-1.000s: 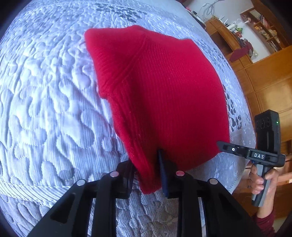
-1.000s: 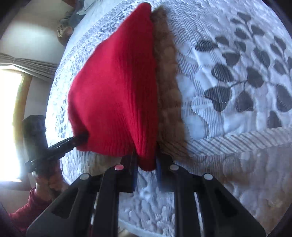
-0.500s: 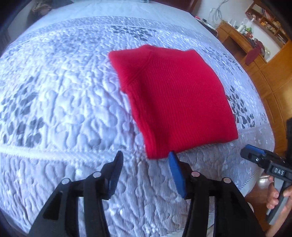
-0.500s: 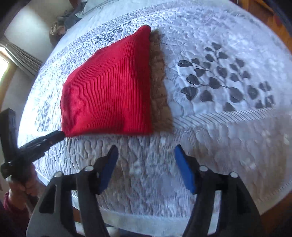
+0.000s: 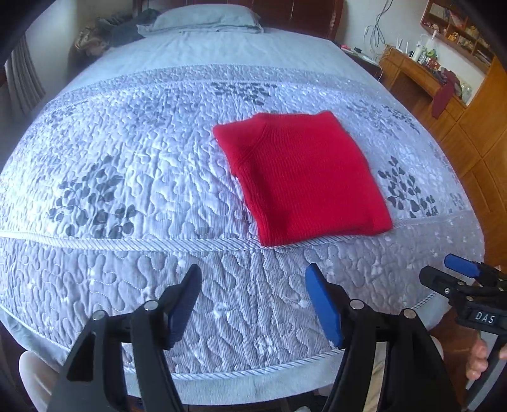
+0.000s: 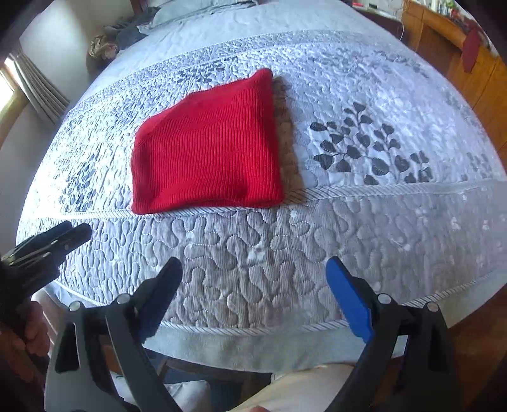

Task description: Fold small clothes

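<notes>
A folded red ribbed-knit garment (image 5: 301,177) lies ahead of the left gripper (image 5: 253,304) and right gripper (image 6: 253,291), whose just-opened jaws stand empty; the left looks nearer.

- I see a solid red ribbed-knit folded garment (image 5: 301,177), no print on it.
- In my right wrist view, a brown fuzzy strip (image 6: 286,139) edges the garment's right side.
- I note the pale lavender-grey quilted bedspread (image 5: 126,177): stitched squiggle pattern, dark grey leaf sprigs, and a white twisted cord line.
- My left gripper (image 5: 253,304) has black arms and blue finger pads.
- My right gripper (image 6: 253,301) shows the same black and blue.
- I log the orange-brown wooden cabinets (image 5: 475,126).
- The far pillow (image 5: 206,17) is plain grey-blue.
</notes>
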`<state>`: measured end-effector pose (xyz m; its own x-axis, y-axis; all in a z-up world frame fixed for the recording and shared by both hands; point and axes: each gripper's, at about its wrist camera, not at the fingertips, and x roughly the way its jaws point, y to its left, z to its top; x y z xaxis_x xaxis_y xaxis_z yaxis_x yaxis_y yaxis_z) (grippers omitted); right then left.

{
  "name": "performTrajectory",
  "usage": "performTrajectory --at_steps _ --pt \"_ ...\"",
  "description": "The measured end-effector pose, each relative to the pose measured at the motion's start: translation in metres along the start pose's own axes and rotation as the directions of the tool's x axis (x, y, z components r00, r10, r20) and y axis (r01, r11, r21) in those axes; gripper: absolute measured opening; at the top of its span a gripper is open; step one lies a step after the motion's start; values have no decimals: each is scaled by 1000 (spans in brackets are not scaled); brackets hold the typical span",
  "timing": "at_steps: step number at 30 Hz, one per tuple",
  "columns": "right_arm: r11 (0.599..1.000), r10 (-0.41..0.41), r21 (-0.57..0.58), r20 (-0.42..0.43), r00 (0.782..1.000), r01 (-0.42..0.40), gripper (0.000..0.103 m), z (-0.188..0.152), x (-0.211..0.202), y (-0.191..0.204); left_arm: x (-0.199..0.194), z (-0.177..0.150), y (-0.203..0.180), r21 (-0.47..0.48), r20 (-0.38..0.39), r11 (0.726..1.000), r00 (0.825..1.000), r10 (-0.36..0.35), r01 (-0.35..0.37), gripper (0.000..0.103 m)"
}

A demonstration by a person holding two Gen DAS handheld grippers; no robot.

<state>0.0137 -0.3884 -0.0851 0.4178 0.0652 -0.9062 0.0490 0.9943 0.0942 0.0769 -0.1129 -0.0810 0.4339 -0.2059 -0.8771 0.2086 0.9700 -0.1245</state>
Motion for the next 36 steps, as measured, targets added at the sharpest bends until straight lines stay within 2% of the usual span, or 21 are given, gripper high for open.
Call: performTrajectory --at_steps 10,14,36 --pt "1000 -27 6 31 999 27 94 0 -26 4 -36 -3 -4 2 72 999 996 48 -49 72" --pt "999 -31 7 31 999 31 95 0 -31 7 -44 -4 -6 18 101 996 991 88 -90 74" --pt "998 -66 -6 25 998 66 95 2 -27 11 -35 -5 -5 33 74 992 990 116 -119 75"
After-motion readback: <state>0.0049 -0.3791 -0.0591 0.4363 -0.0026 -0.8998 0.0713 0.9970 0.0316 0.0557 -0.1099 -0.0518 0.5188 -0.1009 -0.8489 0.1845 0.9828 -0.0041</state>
